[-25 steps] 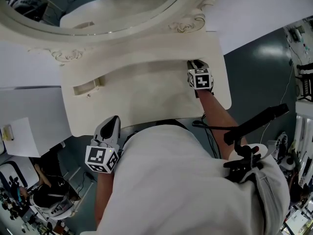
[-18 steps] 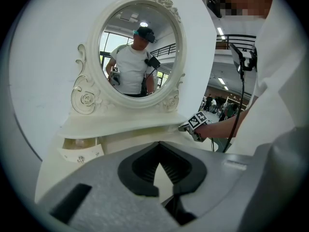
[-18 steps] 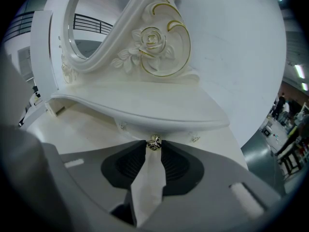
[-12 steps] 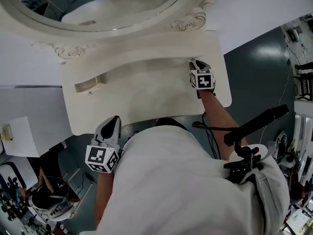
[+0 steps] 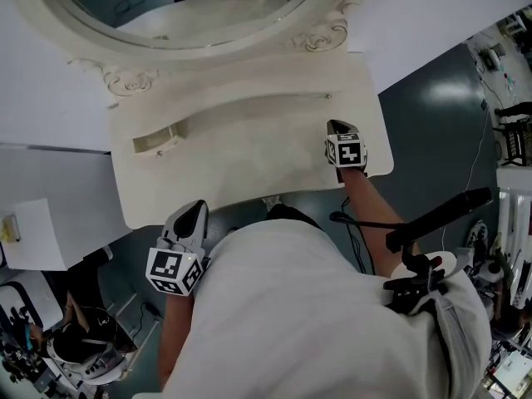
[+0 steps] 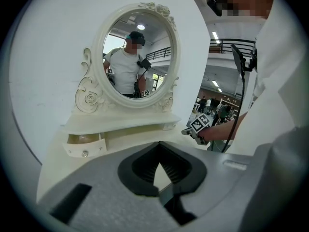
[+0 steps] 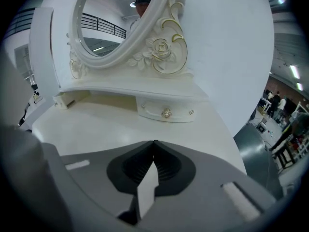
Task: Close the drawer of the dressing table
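The right drawer [image 7: 166, 111] sits pushed in under the shelf [image 7: 120, 92] of the dressing table [image 5: 249, 160], its front about level with the shelf's edge. Its small knob [image 7: 167, 113] faces my right gripper [image 7: 153, 142]. The drawer is straight ahead of that gripper's fingertips and a touch to their right, apart from them, with bare tabletop between. The right jaws are closing and their tips already meet, with nothing caught between them. In my head view this gripper hangs over the table's right end, pointing down towards the drawer.

The left drawer [image 6: 84, 148] stands pulled out from under the same shelf, and I can see into its open top. It is ahead of my left gripper [image 6: 158, 144] and off to the left of its fingertips, well apart. The left fingers are pressed together too, and hold nothing. That gripper is off the table's front edge, close by my body.

The oval mirror [image 6: 137, 57] rises above the shelf, beyond both sets of fingertips.
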Demonstrator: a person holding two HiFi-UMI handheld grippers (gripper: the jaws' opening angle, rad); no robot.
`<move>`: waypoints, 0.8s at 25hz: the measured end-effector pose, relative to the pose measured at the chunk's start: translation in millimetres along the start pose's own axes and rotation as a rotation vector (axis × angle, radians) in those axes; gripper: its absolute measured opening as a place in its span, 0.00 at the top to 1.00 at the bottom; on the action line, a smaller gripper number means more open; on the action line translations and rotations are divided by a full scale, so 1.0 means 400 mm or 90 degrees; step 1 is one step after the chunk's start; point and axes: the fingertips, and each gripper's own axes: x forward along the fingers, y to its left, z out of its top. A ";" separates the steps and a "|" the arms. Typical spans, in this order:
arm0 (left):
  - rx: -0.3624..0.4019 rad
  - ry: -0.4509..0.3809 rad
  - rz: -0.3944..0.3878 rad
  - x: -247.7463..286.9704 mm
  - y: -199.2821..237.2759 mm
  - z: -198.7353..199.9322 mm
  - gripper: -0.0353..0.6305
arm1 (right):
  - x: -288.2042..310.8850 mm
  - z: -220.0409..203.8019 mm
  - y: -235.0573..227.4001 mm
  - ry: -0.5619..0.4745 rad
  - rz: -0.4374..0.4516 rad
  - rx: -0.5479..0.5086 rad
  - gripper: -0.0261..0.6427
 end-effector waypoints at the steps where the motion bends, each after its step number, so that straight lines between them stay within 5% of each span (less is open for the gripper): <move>1: 0.001 0.000 -0.003 -0.012 0.000 -0.006 0.94 | -0.015 -0.009 0.014 0.001 0.000 -0.001 0.96; 20: 0.020 0.007 -0.070 -0.268 0.011 -0.179 0.94 | -0.325 -0.161 0.420 -0.015 0.086 -0.032 0.96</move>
